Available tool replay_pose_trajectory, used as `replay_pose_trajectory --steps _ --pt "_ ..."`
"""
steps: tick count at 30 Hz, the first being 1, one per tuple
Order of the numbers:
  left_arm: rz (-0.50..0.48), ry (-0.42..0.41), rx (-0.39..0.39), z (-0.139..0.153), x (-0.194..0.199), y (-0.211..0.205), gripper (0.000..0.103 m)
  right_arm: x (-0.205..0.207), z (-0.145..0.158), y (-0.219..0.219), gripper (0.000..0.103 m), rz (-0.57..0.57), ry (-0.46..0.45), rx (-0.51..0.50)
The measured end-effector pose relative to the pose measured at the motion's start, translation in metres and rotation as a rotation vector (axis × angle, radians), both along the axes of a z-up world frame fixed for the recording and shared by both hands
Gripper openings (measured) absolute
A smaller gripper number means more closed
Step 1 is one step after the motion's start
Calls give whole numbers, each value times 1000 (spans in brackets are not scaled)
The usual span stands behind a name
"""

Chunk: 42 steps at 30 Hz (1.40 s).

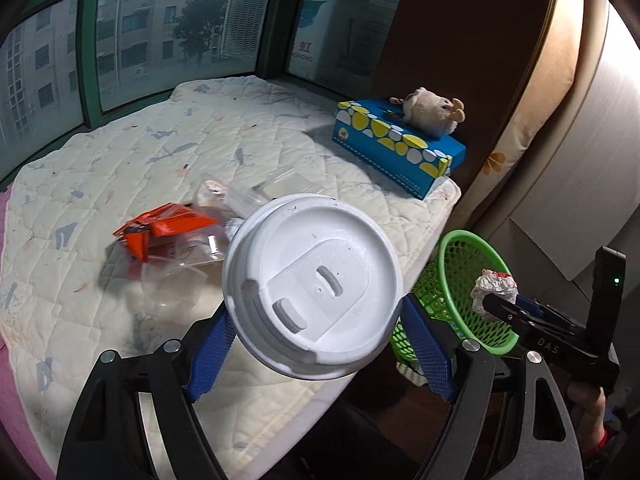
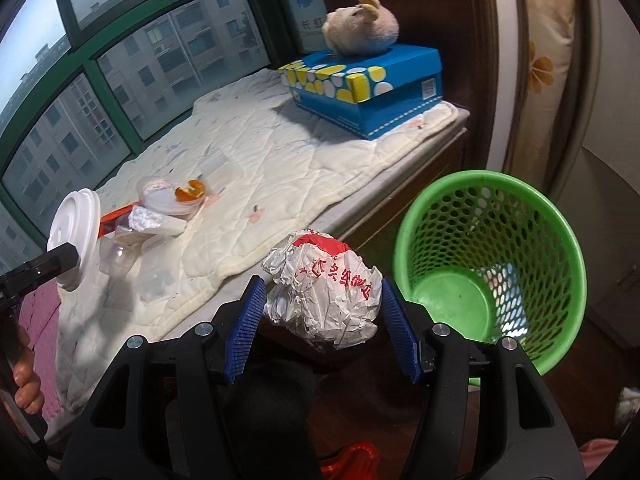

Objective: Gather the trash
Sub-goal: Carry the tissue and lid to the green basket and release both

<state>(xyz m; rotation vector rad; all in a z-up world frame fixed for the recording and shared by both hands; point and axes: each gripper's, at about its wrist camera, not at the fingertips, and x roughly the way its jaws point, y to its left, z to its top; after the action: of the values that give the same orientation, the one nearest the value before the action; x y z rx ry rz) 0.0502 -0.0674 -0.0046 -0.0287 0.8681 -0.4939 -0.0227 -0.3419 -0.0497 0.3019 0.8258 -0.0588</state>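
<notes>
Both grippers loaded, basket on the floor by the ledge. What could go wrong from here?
1. The crumpled bag in the right gripper is not yet over the green basket; released now, it would likely land on the floor.
2. The left gripper pinches the white lid only at its edges, so it may slip.
3. Both loads target one basket; the grippers could bump.

The left gripper has its blue-padded fingers clamped on something white. At its three o'clock, the right gripper is likewise closed on a load, pads pressing both sides. A bare hand grips the left handle.
</notes>
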Motion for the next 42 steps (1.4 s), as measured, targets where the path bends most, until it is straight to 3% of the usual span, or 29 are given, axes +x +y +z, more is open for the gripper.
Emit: replay_pose_trajectory --steps 15,22,42 --pt "-200 45 33 -11 18 -127 78 2 -39 -99 63 -197 90 -28" --pt "-276 68 60 -20 22 -177 78 -6 -46 -133 71 -262 93 -4" --pt "-460 137 147 -63 9 -283 79 -70 -26 -157 74 -349 22 11"
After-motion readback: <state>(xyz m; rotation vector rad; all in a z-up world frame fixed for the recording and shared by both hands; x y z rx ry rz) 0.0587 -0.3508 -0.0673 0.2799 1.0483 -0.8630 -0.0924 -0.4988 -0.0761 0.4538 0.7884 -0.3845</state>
